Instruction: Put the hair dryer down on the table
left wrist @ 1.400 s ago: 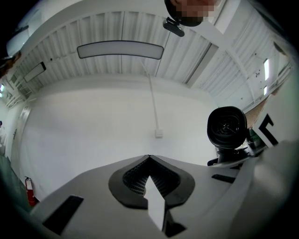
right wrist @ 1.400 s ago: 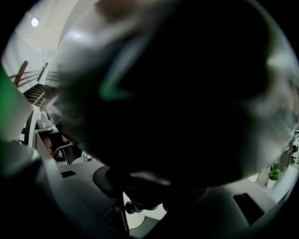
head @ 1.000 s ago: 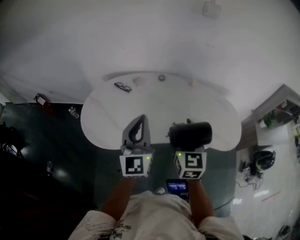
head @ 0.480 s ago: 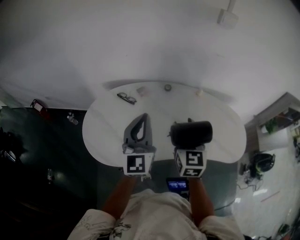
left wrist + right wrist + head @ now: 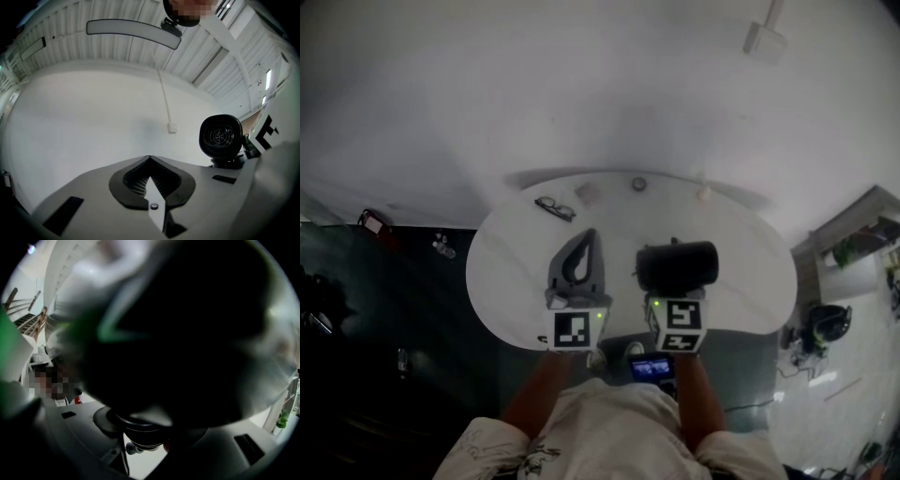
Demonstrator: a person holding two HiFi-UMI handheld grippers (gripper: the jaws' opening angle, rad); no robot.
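Note:
My right gripper [image 5: 677, 289] is shut on the black hair dryer [image 5: 679, 266] and holds it above the near half of the white oval table [image 5: 511, 272]. In the right gripper view the dryer's dark body [image 5: 187, 333] fills most of the picture, and its handle runs down between the jaws. My left gripper [image 5: 585, 240] hovers to the left of the dryer, over the table. Its jaws meet at the tips with nothing between them, as the left gripper view [image 5: 149, 158] shows. That view also shows the dryer's round grille [image 5: 221, 136] at the right.
A pair of glasses [image 5: 555, 207] lies at the table's far left. A few small items [image 5: 638, 184] sit along its far edge, near the white wall. Shelving [image 5: 853, 246] stands to the right of the table. Dark floor lies to the left.
Both grippers, with the dryer, have moved forward together. They now hang further over the table, and its near edge lies closer to the person.

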